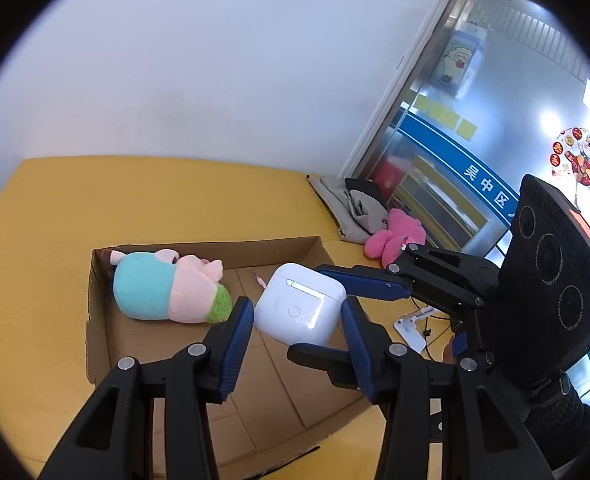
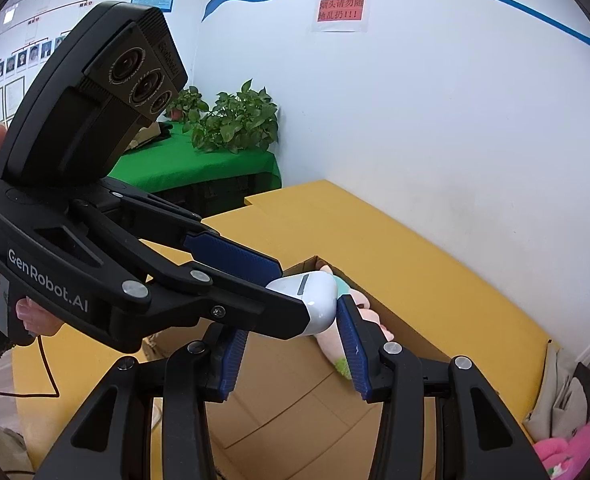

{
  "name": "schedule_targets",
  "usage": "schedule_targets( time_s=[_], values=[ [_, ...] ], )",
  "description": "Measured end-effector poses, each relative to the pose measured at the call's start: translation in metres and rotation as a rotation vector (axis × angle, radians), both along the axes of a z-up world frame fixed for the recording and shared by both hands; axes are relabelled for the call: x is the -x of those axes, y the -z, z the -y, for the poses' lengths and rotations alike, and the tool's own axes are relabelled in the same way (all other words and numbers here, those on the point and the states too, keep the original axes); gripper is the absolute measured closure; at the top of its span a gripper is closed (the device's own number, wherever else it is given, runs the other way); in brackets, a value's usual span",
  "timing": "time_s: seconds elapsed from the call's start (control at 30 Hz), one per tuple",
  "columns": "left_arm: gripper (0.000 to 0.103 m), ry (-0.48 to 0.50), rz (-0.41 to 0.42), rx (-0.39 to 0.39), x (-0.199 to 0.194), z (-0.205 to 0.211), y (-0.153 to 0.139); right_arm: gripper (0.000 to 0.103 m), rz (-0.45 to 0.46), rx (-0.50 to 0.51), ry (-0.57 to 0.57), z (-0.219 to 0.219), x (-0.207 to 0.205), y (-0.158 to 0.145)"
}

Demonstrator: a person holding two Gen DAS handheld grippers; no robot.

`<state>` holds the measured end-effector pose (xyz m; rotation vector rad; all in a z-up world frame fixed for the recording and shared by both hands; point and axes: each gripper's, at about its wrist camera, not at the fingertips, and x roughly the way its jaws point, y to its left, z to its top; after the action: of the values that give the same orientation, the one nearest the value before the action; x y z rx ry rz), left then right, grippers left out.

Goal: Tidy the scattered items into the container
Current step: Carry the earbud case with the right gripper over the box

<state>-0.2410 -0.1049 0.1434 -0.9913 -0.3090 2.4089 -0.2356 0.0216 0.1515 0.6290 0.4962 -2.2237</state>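
A white earbud case (image 1: 300,307) is held above the cardboard box (image 1: 99,320) between both sets of jaws: the left gripper (image 1: 297,322) and right gripper (image 2: 291,336) each clamped on it crosswise. Further in, a plush toy (image 1: 167,288) is seen lying in the box.

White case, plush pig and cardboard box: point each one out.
White case (image 1: 300,307): left wrist view, on its front face near the round button.
Plush pig (image 1: 163,290): left wrist view, on the middle of its body, inside the box.
Cardboard box (image 1: 215,250): left wrist view, on its far wall.
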Motion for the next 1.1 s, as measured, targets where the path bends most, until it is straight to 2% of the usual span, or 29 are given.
schedule_targets(
  time_s=[0.17, 0.57, 0.7, 1.1],
  values=[
    [0.058, -0.023, 0.052, 0.019, 0.022, 0.01, 0.027, 0.055, 0.039, 0.003, 0.002, 0.01, 0.017, 0.016],
    [0.058, -0.042, 0.241, 0.011, 0.052, 0.041, 0.126, 0.056, 0.205, -0.034, -0.011, 0.034, 0.052, 0.121],
    [0.058, -0.049, 0.284, 0.024, 0.061, 0.048, 0.148, 0.056, 0.25, -0.032, -0.012, 0.045, 0.07, 0.143],
    [0.058, -0.086, 0.375, 0.08, 0.082, 0.06, 0.188, 0.056, 0.347, -0.025, -0.006, 0.056, 0.109, 0.199]
  ],
)
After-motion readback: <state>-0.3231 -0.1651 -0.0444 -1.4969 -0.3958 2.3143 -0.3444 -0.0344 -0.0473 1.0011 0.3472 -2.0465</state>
